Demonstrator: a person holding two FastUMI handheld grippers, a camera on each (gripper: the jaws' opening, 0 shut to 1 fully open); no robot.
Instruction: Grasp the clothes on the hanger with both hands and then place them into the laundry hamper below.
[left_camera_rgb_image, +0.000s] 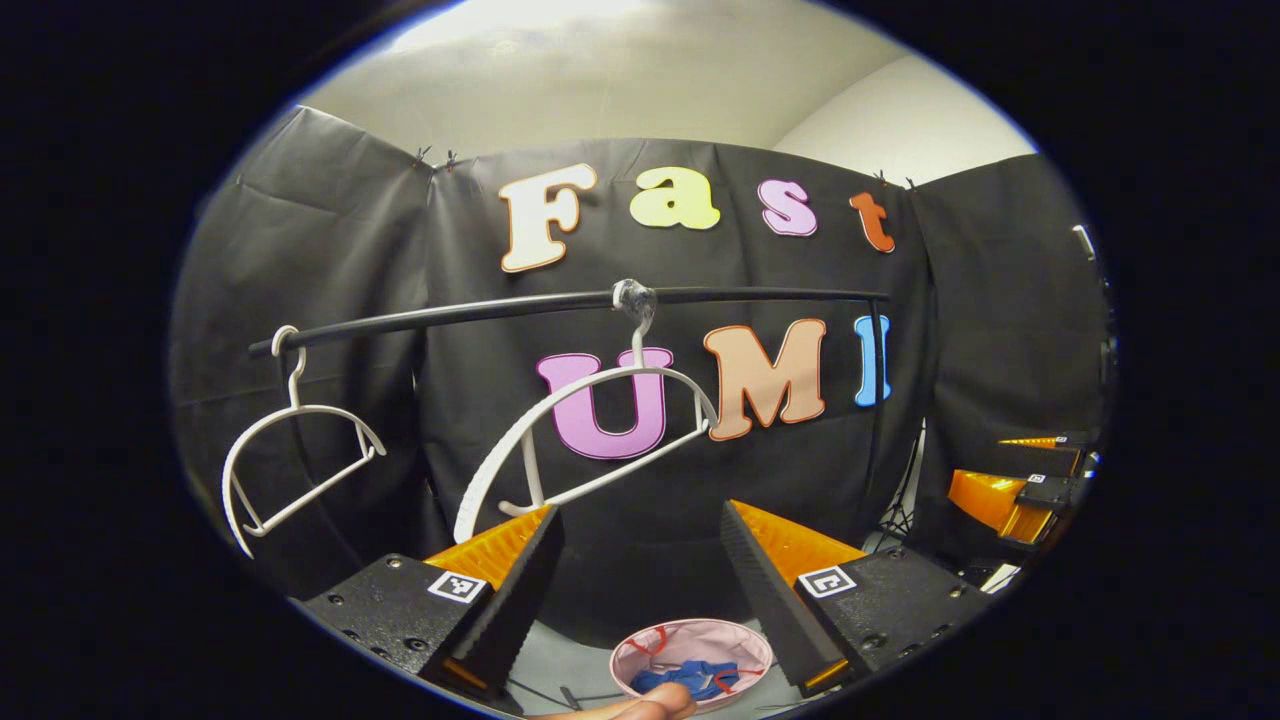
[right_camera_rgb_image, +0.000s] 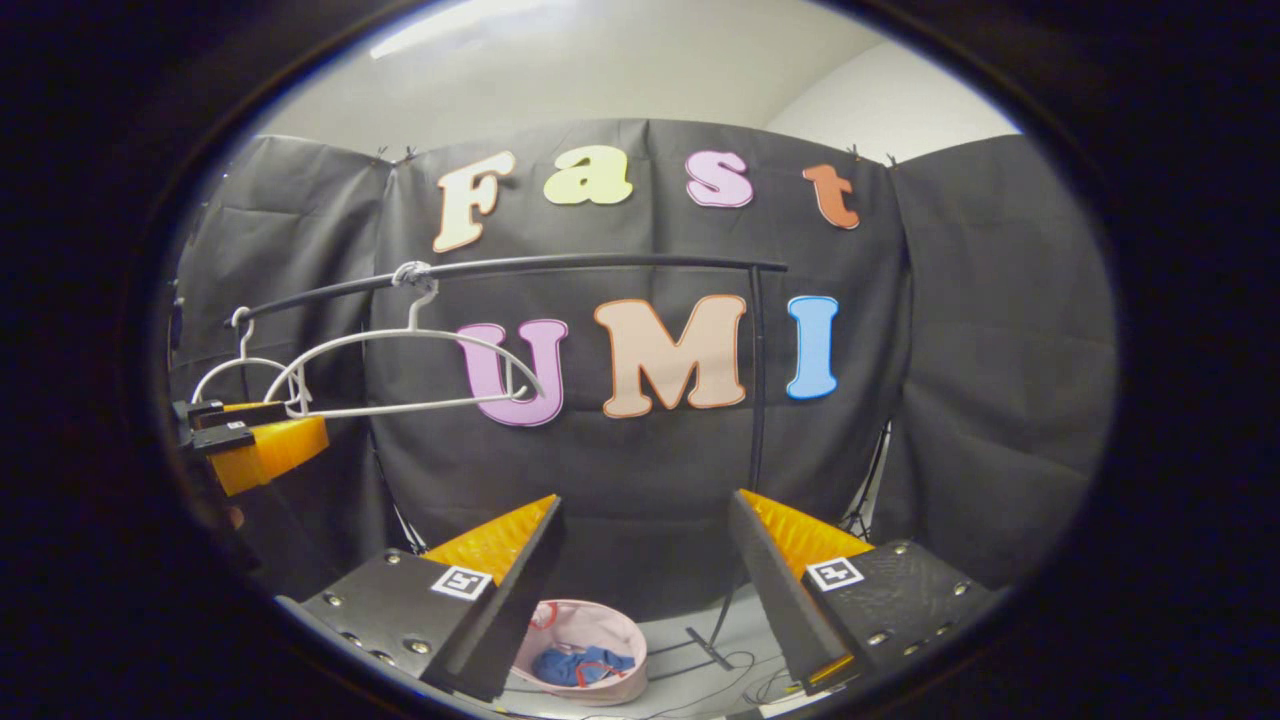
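A blue garment (left_camera_rgb_image: 690, 678) with red trim lies inside the pink laundry hamper (left_camera_rgb_image: 640, 647) on the floor, low in the left gripper view. The same garment (right_camera_rgb_image: 580, 665) shows in the hamper (right_camera_rgb_image: 610, 625) in the right gripper view. Two bare white hangers (left_camera_rgb_image: 585, 440) (left_camera_rgb_image: 290, 450) hang on the black rail (left_camera_rgb_image: 560, 303). My left gripper (left_camera_rgb_image: 640, 525) is open, held well above the hamper with nothing between its fingers. My right gripper (right_camera_rgb_image: 645, 515) is open too and holds nothing. The left gripper (right_camera_rgb_image: 235, 440) appears at the left edge beside the hangers (right_camera_rgb_image: 400, 370).
The rail's upright post (right_camera_rgb_image: 757, 380) stands at the right, with stand legs and cables (right_camera_rgb_image: 710, 650) on the grey floor by the hamper. A fingertip (left_camera_rgb_image: 640, 705) shows at the bottom edge. The right gripper (left_camera_rgb_image: 1030, 490) shows at the far right.
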